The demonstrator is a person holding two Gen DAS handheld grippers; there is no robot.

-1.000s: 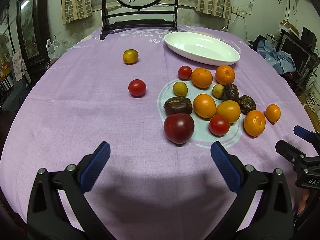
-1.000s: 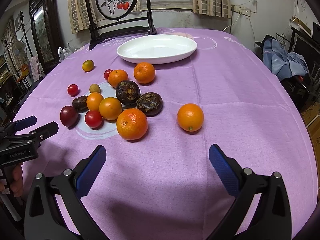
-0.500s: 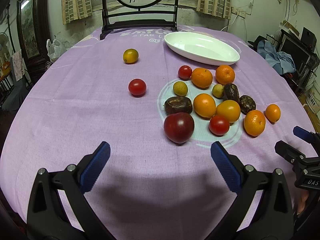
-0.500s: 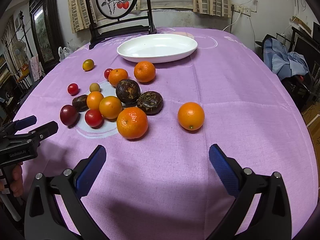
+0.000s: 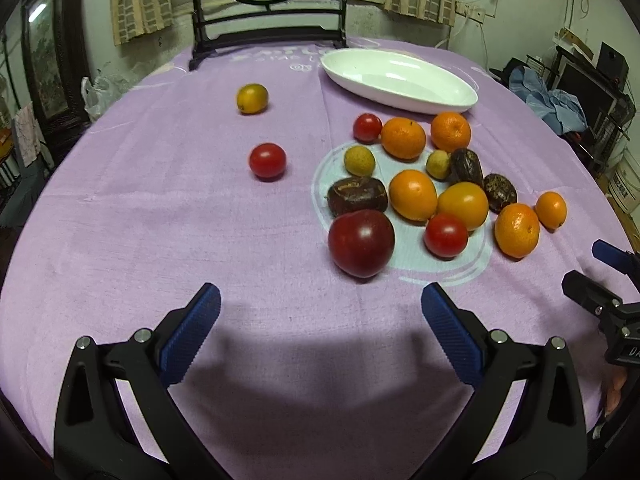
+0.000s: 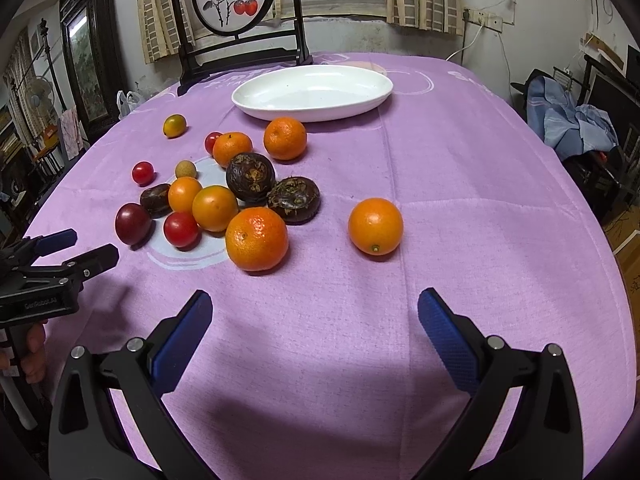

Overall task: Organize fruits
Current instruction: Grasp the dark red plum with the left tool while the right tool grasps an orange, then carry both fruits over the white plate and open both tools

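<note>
While both grippers' jaws stay wide open and empty, the fruits seemingly haven't moved.

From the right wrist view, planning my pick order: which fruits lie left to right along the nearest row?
Dark red plum → small red tomato → large dimpled orange mandarin → lone smooth orange.

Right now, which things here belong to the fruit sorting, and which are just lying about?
For the job:
- oranges
- tomatoes
- plum
- dark fruits
- white dish, empty
- left gripper and right gripper, both open

Just lying about:
- chair
- blue cloth
- plastic bag
</note>
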